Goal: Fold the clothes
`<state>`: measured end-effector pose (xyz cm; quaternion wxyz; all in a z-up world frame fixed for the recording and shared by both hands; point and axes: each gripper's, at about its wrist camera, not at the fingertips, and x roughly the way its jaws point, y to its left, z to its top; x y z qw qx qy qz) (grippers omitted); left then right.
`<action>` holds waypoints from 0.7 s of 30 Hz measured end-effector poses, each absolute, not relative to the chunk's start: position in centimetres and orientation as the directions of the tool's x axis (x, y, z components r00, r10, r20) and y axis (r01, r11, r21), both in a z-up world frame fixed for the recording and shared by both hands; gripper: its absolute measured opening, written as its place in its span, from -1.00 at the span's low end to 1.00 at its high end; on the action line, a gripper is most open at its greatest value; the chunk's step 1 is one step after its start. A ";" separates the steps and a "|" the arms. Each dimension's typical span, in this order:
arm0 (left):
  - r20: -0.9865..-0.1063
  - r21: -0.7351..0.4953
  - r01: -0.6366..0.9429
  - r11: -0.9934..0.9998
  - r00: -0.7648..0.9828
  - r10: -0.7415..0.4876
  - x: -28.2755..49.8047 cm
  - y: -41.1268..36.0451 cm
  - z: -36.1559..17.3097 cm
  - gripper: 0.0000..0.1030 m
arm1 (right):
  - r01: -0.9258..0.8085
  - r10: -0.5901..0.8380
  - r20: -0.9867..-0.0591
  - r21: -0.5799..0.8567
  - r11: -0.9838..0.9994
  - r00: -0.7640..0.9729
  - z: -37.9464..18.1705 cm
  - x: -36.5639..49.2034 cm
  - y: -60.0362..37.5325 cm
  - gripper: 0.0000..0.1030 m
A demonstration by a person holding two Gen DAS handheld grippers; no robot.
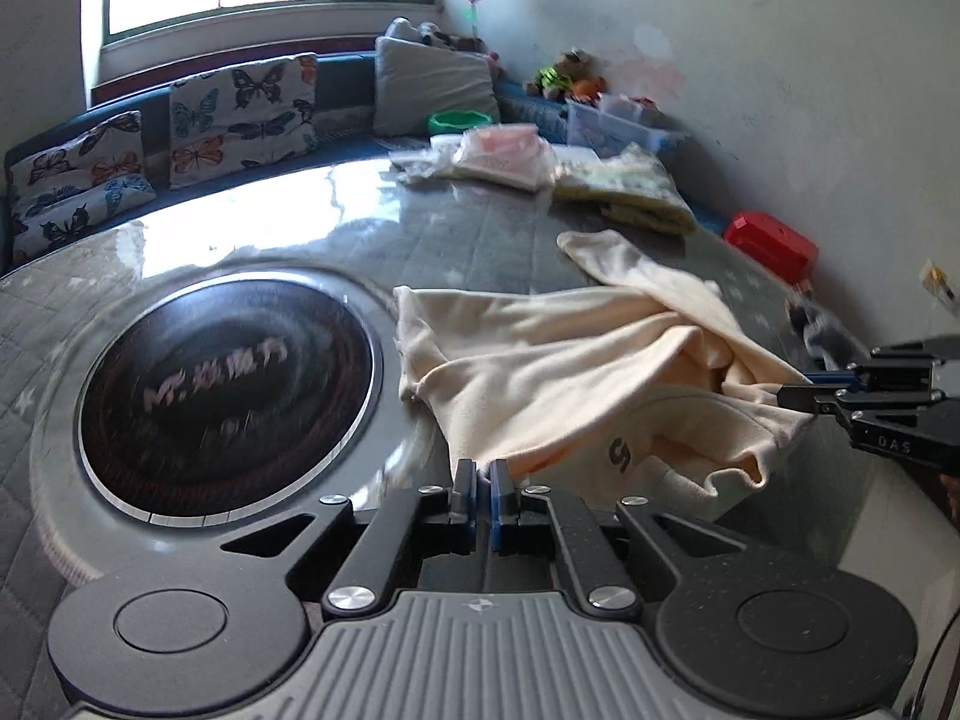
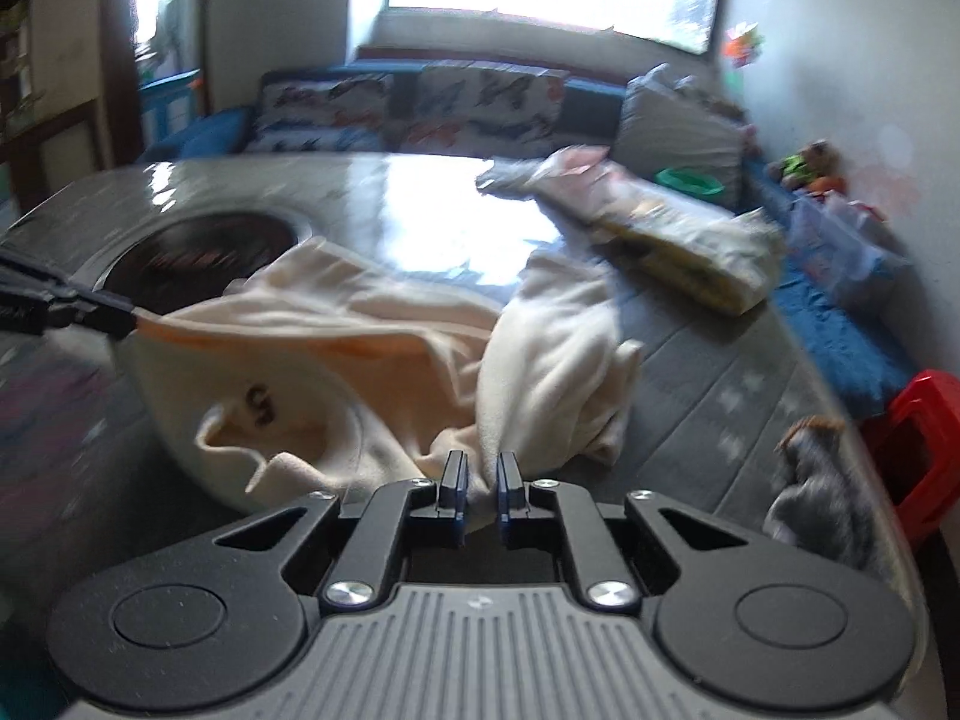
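A cream garment (image 1: 570, 360) with a dark letter print lies crumpled on the grey table (image 1: 468, 228). My left gripper (image 1: 485, 471) is shut on its near edge. My right gripper (image 2: 480, 471) is shut on another bunched edge of the same garment (image 2: 360, 348), lifting it slightly. In the left wrist view the right gripper (image 1: 792, 396) pinches the cloth at the right. In the right wrist view the left gripper (image 2: 126, 318) pinches the cloth at the left.
A round black cooktop (image 1: 228, 390) is set into the table at the left. Folded clothes (image 1: 624, 192) lie at the far side. A red stool (image 1: 774, 246), a grey cat (image 2: 822, 492), a bench with butterfly cushions (image 1: 240, 114) and a clear box (image 1: 618, 126) surround the table.
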<state>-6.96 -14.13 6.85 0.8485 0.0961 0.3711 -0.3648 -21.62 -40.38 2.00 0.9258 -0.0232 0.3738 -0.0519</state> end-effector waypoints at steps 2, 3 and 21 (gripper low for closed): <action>-0.718 -0.096 0.706 0.702 0.439 -0.540 -7.5 -13.7 6.5 -0.91 | 0.054 -0.094 -0.703 -0.079 0.995 0.705 2.0 -22.2 -39.8 -0.83; -0.726 -0.096 0.709 0.698 0.430 -0.537 -7.6 -13.6 6.3 -0.90 | 0.041 -0.084 -0.710 -0.078 0.996 0.700 1.9 -22.5 -39.5 -0.83; -0.706 -0.010 0.840 0.543 0.379 -0.599 -8.6 -25.5 5.4 -0.19 | 0.085 -0.076 -0.704 -0.023 0.996 0.706 1.4 -21.5 -39.9 -0.68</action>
